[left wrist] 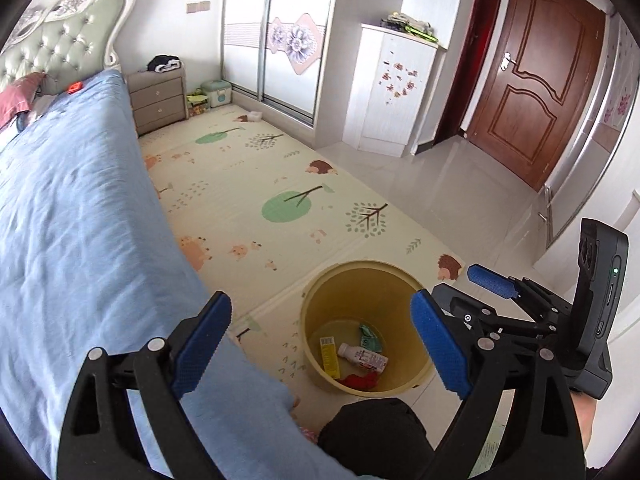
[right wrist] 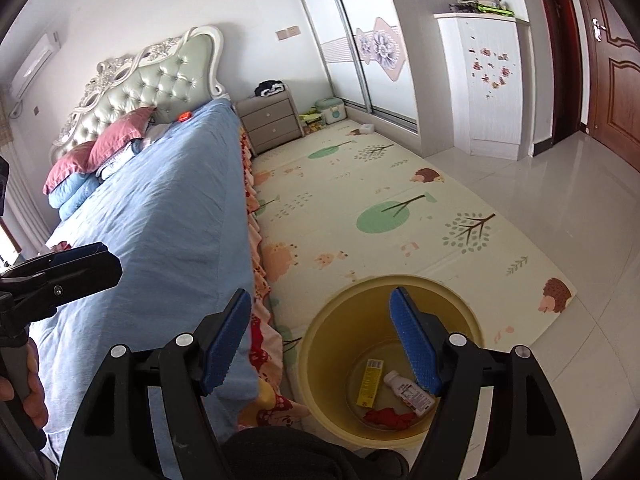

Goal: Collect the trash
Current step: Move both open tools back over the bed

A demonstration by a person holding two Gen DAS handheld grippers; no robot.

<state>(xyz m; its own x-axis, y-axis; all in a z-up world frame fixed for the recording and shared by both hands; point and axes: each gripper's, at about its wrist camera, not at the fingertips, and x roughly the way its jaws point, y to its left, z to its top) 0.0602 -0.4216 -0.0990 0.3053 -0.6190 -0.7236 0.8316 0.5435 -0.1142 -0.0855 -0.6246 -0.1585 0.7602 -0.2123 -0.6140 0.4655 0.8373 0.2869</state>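
Observation:
A yellow bin stands on the floor at the foot corner of the bed. It holds a yellow box, a white bottle, a green wrapper and a red wrapper. My left gripper hangs open and empty above the bin's left rim and the bed corner. My right gripper is open and empty too, over the bin, where the box, bottle and red wrapper show. A small orange-red item lies on the bed near the headboard.
The bed with its blue cover fills the left. A patterned play mat runs to a nightstand and sliding wardrobe. A small white item lies on the mat. Tiled floor leads to a brown door. Dark clothing is below.

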